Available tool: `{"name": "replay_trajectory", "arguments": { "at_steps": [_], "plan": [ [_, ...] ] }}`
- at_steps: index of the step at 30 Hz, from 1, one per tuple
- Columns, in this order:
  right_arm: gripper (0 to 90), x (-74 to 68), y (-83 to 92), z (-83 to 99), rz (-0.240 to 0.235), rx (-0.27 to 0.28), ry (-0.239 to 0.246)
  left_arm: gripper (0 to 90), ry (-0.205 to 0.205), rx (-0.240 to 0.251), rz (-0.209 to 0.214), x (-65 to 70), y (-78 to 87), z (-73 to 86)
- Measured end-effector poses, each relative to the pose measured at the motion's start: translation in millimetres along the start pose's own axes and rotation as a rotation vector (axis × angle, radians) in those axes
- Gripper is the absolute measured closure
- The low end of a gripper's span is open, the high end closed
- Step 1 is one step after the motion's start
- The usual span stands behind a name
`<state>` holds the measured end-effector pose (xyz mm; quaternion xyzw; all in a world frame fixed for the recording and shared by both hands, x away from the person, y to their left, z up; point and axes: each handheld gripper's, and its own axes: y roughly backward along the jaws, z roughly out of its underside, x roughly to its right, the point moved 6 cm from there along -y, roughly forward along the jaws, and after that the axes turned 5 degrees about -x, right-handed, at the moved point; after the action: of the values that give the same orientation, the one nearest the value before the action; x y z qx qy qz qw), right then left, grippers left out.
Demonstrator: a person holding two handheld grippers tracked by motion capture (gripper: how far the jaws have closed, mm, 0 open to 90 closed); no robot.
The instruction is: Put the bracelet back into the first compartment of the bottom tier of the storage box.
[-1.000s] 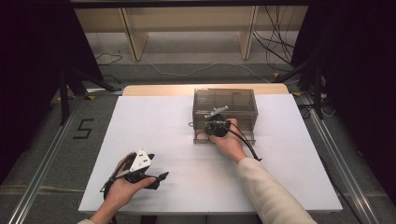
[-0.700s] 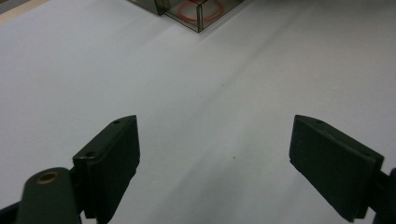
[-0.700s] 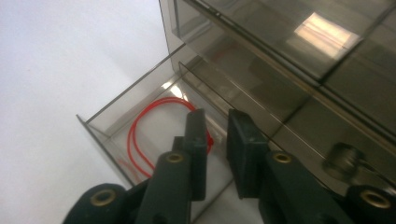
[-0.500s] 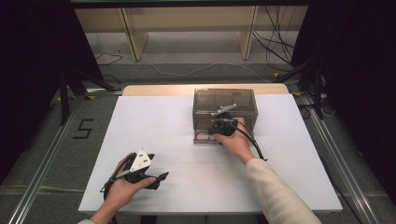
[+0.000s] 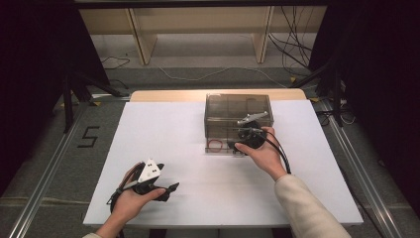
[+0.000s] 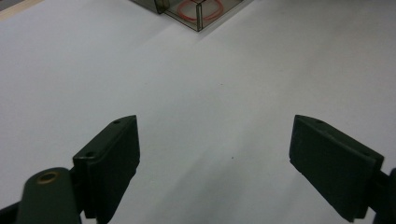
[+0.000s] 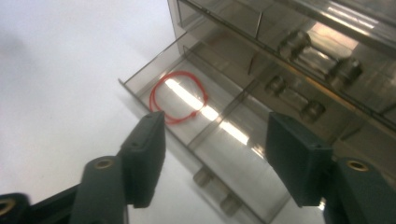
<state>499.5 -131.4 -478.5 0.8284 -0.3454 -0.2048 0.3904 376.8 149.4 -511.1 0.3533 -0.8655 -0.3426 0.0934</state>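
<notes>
1. The bench [image 5: 163, 129] has a smooth, matte white top with a pale wooden strip along its far edge.
2. A smoky, translucent plastic drawer box [image 5: 237, 108] stands on the bench toward that far edge, rectangular, with thin divider walls inside.
3. Its lowest drawer [image 7: 196, 135] is pulled out toward the person; it is a shallow tray split into compartments.
4. A thin red loop [image 7: 179, 98], possibly a rubber band, lies flat in the drawer's end compartment; it also shows in the left gripper view [image 6: 201, 8].
5. The neighbouring drawer compartments look bare, though glare makes this hard to judge.
6. The right gripper [image 7: 212, 154] hovers just in front of the open drawer, its blocky black jaws parted and holding nothing.
7. The left gripper [image 6: 215, 163] sits well away from the box, near the bench's front edge, jaws spread wide and released over bare white surface.
</notes>
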Motion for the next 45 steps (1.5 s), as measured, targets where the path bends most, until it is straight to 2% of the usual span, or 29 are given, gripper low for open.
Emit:
{"name": "replay_trajectory", "arguments": {
  "at_steps": [3,10,16,32,40,41,45],
  "plan": [
    [34.6,1.2,6.8,4.4,-0.002,0.011,0.009,16.2,0.004,0.001,0.002,0.0,-0.1,0.1],
    [27.0,6.2,24.9,18.4,-0.003,0.025,-0.005,16.2,0.009,0.002,0.004,0.1,-0.4,0.1],
    [24.6,9.0,36.6,30.0,0.004,0.043,-0.011,16.2,0.017,0.004,0.004,-0.4,-0.8,0.2],
    [21.8,20.7,69.1,89.7,0.000,0.084,-0.064,16.2,0.027,0.003,0.007,-0.4,-1.3,0.6],
    [20.1,18.0,78.1,117.4,0.013,0.111,-0.083,16.2,0.024,0.002,0.012,0.7,-1.4,0.6],
    [19.7,15.7,80.3,125.2,0.014,0.117,-0.098,16.2,0.023,0.002,0.013,1.0,-1.4,0.5],
    [19.4,13.8,82.9,134.7,0.011,0.129,-0.104,16.2,0.023,0.002,0.017,2.1,-1.8,0.3]
  ]
}}
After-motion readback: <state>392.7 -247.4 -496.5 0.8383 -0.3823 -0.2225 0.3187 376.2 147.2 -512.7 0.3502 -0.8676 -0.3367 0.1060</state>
